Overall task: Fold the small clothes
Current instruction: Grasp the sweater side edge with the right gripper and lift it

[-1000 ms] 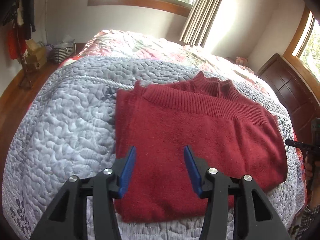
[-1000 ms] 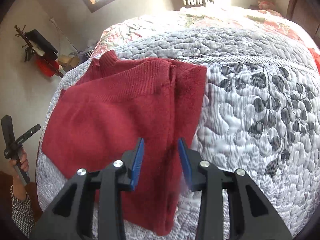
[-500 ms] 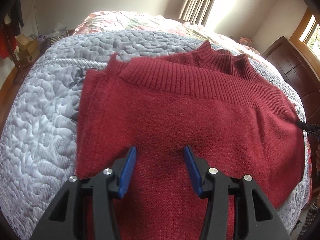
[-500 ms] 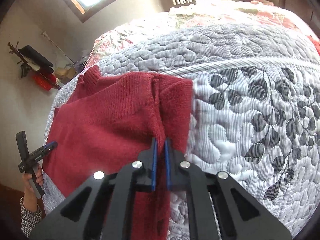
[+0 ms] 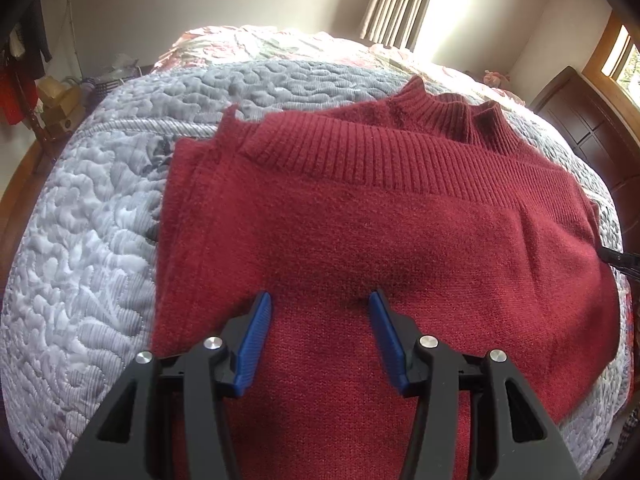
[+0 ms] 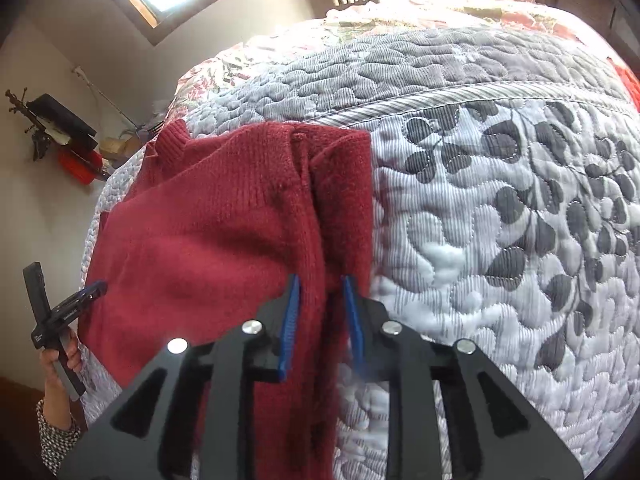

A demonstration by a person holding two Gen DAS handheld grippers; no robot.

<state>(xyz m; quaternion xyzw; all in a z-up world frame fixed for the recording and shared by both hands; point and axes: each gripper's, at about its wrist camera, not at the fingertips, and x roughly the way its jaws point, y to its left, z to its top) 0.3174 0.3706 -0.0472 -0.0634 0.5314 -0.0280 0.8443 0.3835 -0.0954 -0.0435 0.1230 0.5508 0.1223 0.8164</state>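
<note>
Red sweater [image 5: 380, 240] lies folded on the grey quilted bedspread [image 5: 80, 240], filling the centre of the left wrist view; ribbed hem band runs across the upper middle, ribbed collar peeks out behind it at upper right.

My left claw [image 5: 320, 308] sits low over the sweater's near part, blue pads wide apart, nothing between them. Whether the tips touch the knit, I cannot tell.

In the right wrist view my right claw [image 6: 320, 296] straddles a raised ridge of the sweater [image 6: 208, 240] along its right edge, at lower centre of frame. Pads are part-way open, a narrow gap with red knit in it; I cannot tell if they press the fabric or merely flank it.

Lower left of that view: my left hand [image 6: 60, 360] gripping the other tool's handle, beside the sweater's far edge.

Leaf-patterned quilt [image 6: 500, 220] fills the right half.
</note>
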